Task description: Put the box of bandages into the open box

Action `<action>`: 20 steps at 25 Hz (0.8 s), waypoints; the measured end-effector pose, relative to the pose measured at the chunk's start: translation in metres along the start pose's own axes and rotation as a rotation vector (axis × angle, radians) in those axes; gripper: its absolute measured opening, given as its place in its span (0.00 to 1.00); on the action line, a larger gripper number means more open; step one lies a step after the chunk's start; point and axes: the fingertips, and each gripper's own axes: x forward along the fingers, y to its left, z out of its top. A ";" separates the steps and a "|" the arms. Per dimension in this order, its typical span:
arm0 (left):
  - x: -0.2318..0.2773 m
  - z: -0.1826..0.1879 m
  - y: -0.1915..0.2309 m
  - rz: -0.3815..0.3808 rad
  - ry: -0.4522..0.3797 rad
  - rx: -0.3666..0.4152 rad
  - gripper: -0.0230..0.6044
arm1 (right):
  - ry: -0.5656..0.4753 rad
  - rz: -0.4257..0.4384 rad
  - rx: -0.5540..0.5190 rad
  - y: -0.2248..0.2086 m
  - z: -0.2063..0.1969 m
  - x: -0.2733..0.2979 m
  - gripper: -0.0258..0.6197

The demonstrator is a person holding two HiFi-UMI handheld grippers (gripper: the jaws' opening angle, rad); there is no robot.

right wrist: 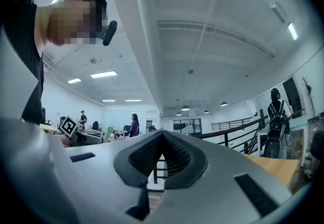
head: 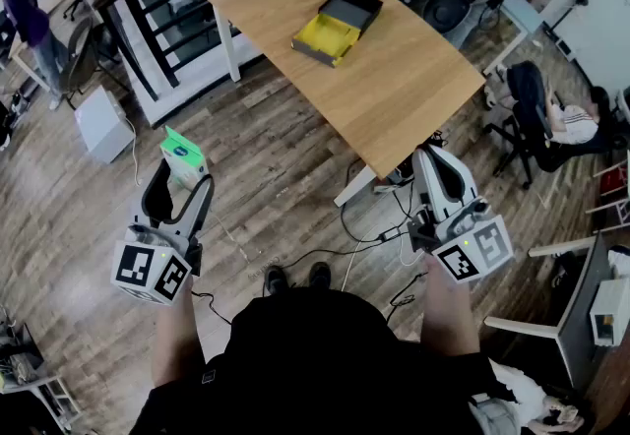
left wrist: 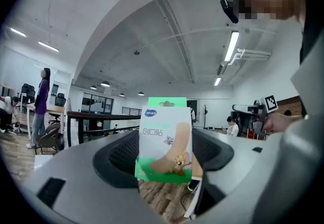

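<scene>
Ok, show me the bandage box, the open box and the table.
bandage box (left wrist: 166, 139), left gripper view, its printed front face.
open box (head: 329, 34), head view, its yellow half.
table (head: 413, 89), head view, bare wooden top.

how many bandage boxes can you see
1. The box of bandages sits clamped in the jaws of the left gripper, over the floor. More could lie unseen in the open box on the table.

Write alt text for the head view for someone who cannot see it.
Seen from above, a person on a wood floor holds a green-and-white box of bandages in the left gripper; the right gripper is shut and empty. Ahead, an open box, yellow inside, lies on a wooden table.
</scene>
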 end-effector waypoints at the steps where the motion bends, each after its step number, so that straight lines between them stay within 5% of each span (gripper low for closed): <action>1: 0.003 0.001 -0.002 -0.001 -0.001 0.001 0.56 | -0.001 0.000 0.001 -0.003 0.000 -0.001 0.09; 13: 0.023 0.006 -0.032 0.004 0.003 -0.015 0.56 | -0.008 -0.002 0.064 -0.041 -0.011 -0.023 0.09; 20: 0.037 0.014 -0.064 0.020 -0.001 0.015 0.56 | -0.070 0.101 0.031 -0.051 0.009 -0.038 0.09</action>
